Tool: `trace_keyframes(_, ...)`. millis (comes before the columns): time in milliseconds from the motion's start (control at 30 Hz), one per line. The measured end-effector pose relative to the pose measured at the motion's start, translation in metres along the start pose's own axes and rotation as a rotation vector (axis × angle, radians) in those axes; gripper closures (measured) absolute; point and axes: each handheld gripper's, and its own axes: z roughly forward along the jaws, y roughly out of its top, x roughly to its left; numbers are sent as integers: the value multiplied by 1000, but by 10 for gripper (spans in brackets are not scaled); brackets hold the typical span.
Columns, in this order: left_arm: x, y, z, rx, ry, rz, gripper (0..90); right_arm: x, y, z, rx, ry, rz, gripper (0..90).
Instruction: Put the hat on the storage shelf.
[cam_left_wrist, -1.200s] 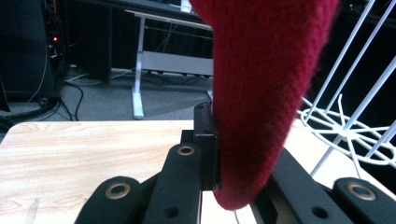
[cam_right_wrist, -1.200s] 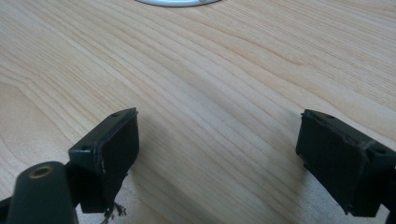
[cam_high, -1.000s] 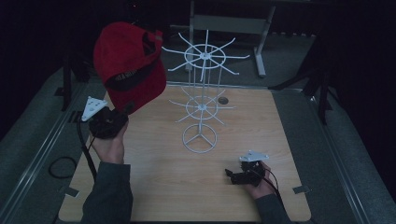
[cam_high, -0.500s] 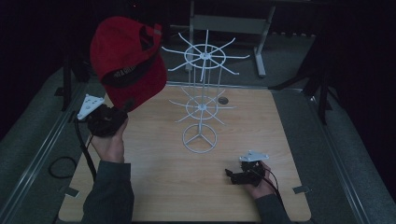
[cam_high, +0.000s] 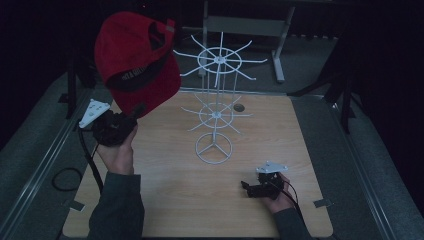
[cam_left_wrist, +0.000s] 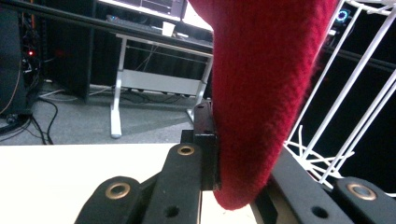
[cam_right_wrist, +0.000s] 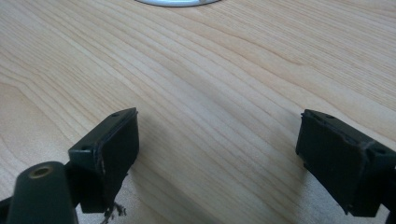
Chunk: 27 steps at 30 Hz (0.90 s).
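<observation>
The left gripper (cam_high: 131, 116) clamps the brim of a red baseball cap (cam_high: 136, 60), raised past the table's (cam_high: 165, 210) left edge; its crown points up and away, long axis steep. Right of the fingers stands a white wire rack (cam_high: 216, 107). The right gripper (cam_high: 246, 188) rests on bare wood, jaws wide, empty.

A light wooden table (cam_high: 300, 150) is seen, ringed by grey carpet. A small dark round spot (cam_high: 239, 107) is seen on the tabletop at the far edge. Behind the table a white-legged desk (cam_left_wrist: 154, 70) is seen, with a white cup (cam_left_wrist: 167, 29) on top and cables (cam_left_wrist: 28, 126) on the floor.
</observation>
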Motion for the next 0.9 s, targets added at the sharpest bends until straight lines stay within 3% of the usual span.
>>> trace_keyframes(533,-8,-3,2,11,-18,30,859,0,0,0,0,0,0,131)
trace_keyframes(900,-7,-14,6,45,-22,29,859,0,0,0,0,0,0,131)
